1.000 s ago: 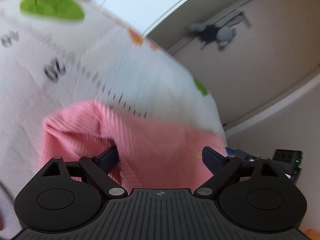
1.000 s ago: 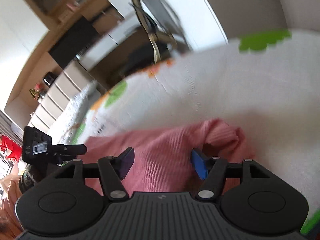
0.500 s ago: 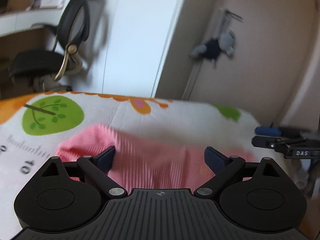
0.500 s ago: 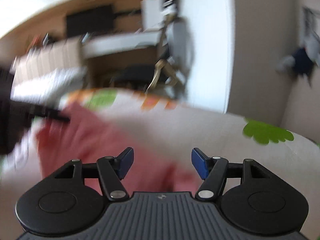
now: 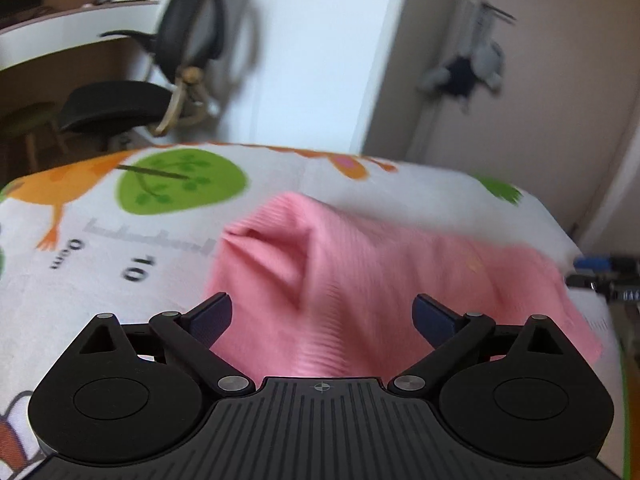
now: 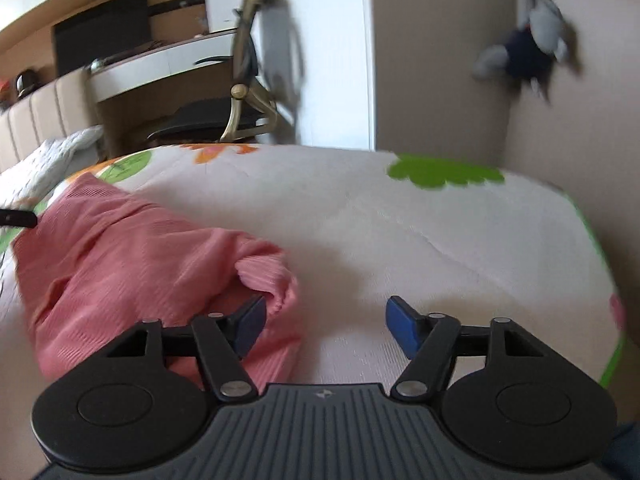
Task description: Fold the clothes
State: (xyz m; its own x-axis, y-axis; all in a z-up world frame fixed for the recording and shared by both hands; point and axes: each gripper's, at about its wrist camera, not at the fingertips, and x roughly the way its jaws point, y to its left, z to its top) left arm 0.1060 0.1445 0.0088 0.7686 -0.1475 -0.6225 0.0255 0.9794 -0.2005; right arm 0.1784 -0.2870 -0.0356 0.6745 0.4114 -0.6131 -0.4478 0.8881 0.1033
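The pink top (image 5: 360, 280) lies rumpled on the printed mat (image 5: 120, 280). Left gripper (image 5: 323, 314) gapes wide over it, empty. Right gripper (image 6: 325, 325) is wide too, at its edge, holding nothing

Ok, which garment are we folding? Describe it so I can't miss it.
Find the white printed bed cover with green trees. On it lies a crumpled pink ribbed garment, the only clothing there, just ahead of both open claws.
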